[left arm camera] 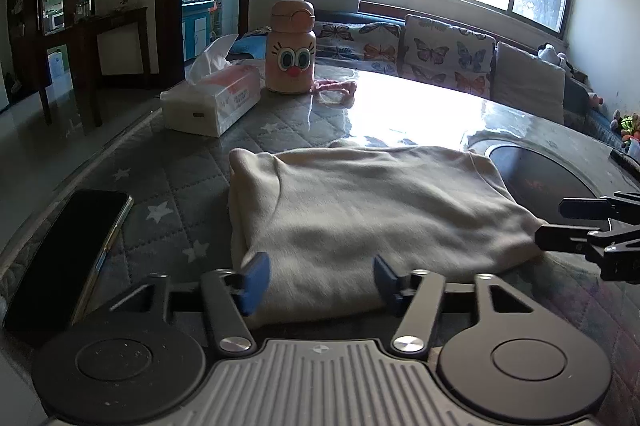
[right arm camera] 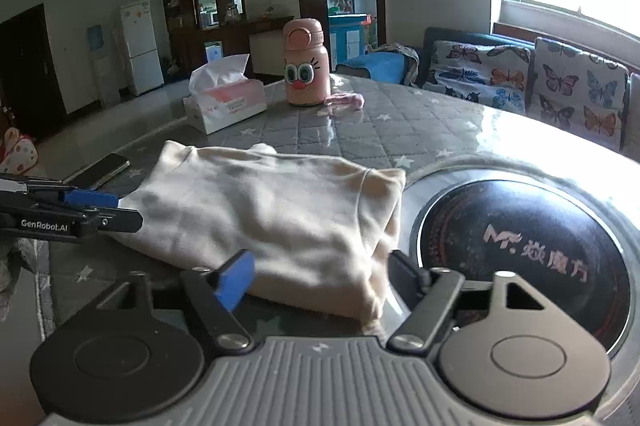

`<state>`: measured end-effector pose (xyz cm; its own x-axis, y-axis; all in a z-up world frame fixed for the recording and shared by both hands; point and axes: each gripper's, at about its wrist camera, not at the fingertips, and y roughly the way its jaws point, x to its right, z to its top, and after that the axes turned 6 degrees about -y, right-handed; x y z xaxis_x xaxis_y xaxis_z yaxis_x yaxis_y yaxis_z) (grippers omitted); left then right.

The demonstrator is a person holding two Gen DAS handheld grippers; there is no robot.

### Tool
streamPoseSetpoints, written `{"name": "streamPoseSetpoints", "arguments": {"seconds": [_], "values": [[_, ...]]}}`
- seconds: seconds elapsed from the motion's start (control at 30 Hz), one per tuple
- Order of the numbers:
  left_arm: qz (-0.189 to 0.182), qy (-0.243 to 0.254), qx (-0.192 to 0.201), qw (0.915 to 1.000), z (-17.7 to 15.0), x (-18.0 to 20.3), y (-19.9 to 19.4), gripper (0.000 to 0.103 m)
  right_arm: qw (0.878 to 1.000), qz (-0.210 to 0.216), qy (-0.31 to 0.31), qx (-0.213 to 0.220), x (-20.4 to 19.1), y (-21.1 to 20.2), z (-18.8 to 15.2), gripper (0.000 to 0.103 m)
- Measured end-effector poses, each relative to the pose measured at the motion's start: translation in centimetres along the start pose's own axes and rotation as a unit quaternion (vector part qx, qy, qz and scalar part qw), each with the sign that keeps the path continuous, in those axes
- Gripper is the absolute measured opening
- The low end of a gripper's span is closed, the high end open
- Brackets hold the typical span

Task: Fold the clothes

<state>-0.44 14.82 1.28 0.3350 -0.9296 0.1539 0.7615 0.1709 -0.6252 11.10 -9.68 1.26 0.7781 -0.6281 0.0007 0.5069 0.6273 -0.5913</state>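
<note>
A cream garment [left arm camera: 360, 214] lies folded into a flat rectangle on the quilted grey table; it also shows in the right wrist view [right arm camera: 272, 214]. My left gripper [left arm camera: 320, 282] is open at the garment's near edge, its blue pads [left arm camera: 254, 278] on either side of the cloth and closed on nothing. My right gripper [right arm camera: 320, 278] is open at the garment's near right corner, holding nothing. Each gripper shows side-on in the other's view: the right one [left arm camera: 592, 234] at the garment's right edge, the left one [right arm camera: 80, 209] at its left edge.
A black phone [left arm camera: 68, 258] lies left of the garment. A tissue box [left arm camera: 212, 101], a pink cartoon-face bottle [left arm camera: 290, 49] and a pink hair tie [left arm camera: 336, 89] stand farther back. A round black hob [right arm camera: 520, 250] is set into the table right of the garment. A sofa stands behind.
</note>
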Motion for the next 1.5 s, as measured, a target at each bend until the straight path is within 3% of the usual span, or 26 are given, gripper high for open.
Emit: {"name": "streamPoseSetpoints", "arguments": {"seconds": [0.33,1.5], "values": [[0.038,-0.007,0.016,0.9991,-1.1,0.4,-1.9,0.103,1.0,0.006,-0.006,0.003,-1.9,-0.4,-0.3,0.102],[0.071,-0.014,0.012,0.9973,-3.7,2.2,-4.0,0.103,1.0,-0.002,0.007,0.009,-3.9,-2.2,-2.0,0.103]]}}
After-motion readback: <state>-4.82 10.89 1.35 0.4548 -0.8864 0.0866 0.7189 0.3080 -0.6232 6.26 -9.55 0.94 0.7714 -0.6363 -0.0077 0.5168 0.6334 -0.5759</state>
